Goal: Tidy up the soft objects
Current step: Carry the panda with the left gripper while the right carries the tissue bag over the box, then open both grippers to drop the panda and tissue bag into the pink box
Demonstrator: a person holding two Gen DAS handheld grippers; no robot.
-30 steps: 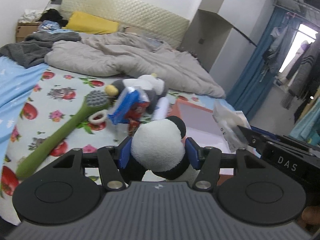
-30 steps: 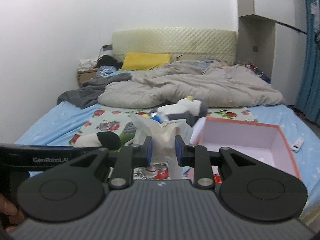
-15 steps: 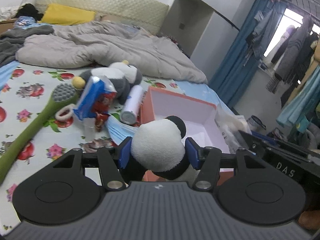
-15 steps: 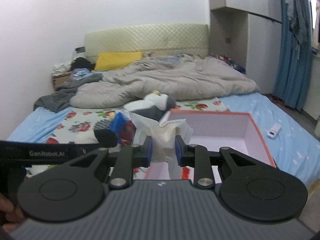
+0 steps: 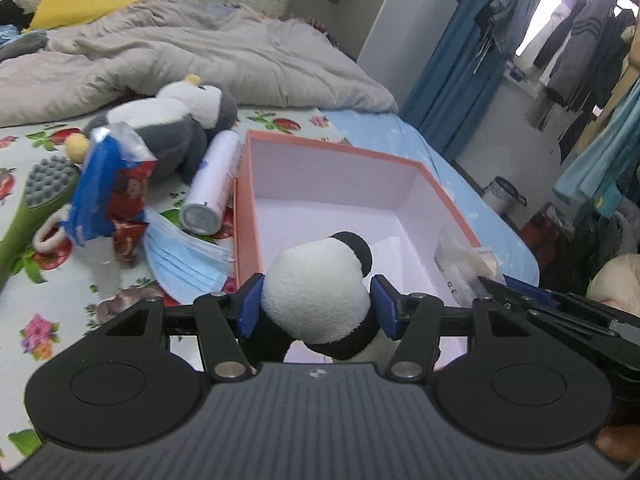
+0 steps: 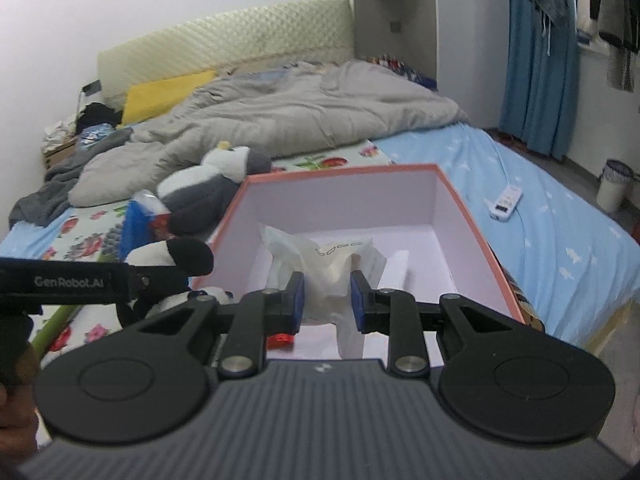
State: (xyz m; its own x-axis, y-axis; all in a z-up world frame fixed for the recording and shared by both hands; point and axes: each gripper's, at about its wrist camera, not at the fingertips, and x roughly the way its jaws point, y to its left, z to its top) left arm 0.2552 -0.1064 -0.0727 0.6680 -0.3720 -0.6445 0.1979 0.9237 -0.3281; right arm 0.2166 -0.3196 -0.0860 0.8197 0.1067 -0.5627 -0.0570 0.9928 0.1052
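Plush panda (image 5: 316, 292) and white bag (image 6: 326, 268), each gripped, poised above box (image 5: 332, 168).

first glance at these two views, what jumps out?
The panda plush clamped in the left tool, just in front of the open pink box. Then the white plastic bag pinched in the right tool over the same box, and the penguin plush lying left of it.

left wrist view: sits just behind the left gripper (image 5: 316, 308), facing forward and down over the near edge of the open pink cardboard box with white inside (image 5: 450, 208). right wrist view: likewise behind the right gripper (image 6: 327, 296), close above the same box (image 6: 476, 224); both share it and the grey-and-white plush penguin (image 5: 172, 120) (image 6: 212, 184).
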